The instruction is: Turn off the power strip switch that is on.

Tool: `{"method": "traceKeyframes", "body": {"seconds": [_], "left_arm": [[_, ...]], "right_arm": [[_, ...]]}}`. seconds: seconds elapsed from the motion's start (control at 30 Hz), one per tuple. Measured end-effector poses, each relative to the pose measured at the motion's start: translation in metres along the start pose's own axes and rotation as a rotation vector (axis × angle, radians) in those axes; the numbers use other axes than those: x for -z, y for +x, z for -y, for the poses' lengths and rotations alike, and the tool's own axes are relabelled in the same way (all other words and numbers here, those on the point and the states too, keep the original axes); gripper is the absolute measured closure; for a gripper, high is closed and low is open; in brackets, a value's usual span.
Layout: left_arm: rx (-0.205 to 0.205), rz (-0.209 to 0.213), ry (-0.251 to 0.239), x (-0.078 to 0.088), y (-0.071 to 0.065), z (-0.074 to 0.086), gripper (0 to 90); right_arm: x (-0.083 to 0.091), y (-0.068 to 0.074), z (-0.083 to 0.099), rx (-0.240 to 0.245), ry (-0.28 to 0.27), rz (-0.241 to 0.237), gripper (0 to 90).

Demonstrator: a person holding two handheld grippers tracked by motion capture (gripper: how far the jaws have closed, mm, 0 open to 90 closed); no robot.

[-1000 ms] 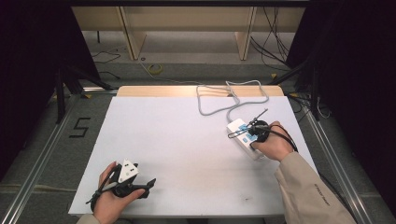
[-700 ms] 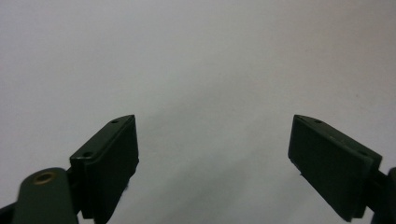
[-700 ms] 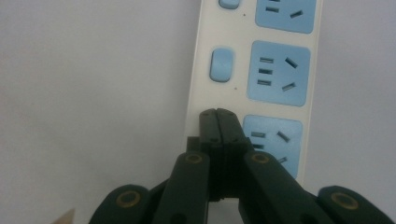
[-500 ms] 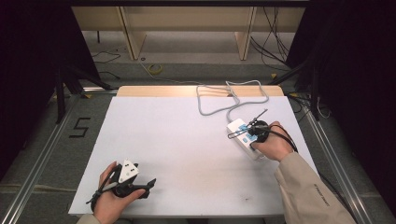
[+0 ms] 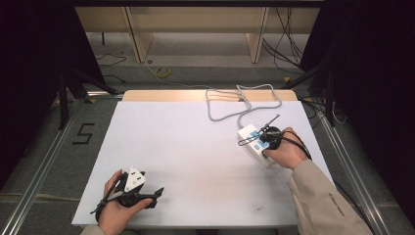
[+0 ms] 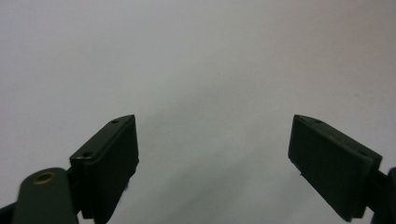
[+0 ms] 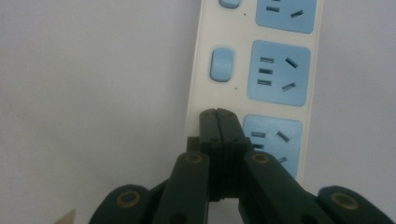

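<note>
One power strip (image 5: 255,145); one grey cord (image 5: 230,105); three blue sockets (image 7: 279,72) and two blue switches (image 7: 221,64) seen up close; two grippers (image 5: 147,196); one table (image 5: 195,147).

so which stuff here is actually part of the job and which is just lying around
In the job:
- power strip, white with blue sockets and switches
- right tool, shut, its tip over the strip's switch row
- the strip's grey cord

Just there:
- left tool, open over bare table
- loose cables on the floor
- wooden shelving legs
</note>
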State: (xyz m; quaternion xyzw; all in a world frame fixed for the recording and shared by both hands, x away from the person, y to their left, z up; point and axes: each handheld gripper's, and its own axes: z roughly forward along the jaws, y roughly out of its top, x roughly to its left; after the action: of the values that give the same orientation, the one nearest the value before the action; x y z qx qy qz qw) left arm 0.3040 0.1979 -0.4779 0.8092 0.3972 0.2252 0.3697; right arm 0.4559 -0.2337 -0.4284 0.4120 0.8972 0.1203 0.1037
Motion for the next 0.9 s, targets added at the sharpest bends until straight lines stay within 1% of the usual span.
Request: {"method": "traceKeyframes", "body": {"seconds": [0.23,0.67,0.9], "left_arm": [[0.000,-0.001,0.001,-0.0004,0.0001,0.0000,15.7],[0.002,-0.001,0.000,-0.0009,-0.0004,0.0001,15.7],[0.001,-0.001,0.000,-0.0009,-0.0004,0.0001,15.7]], "right_arm": [[-0.0001,-0.0003,-0.0001,-0.001,0.000,-0.002,90.0],[-0.0012,0.0022,-0.0010,0.013,0.008,0.015,90.0],[-0.0012,0.0021,-0.0006,0.012,0.006,0.015,90.0]]}}
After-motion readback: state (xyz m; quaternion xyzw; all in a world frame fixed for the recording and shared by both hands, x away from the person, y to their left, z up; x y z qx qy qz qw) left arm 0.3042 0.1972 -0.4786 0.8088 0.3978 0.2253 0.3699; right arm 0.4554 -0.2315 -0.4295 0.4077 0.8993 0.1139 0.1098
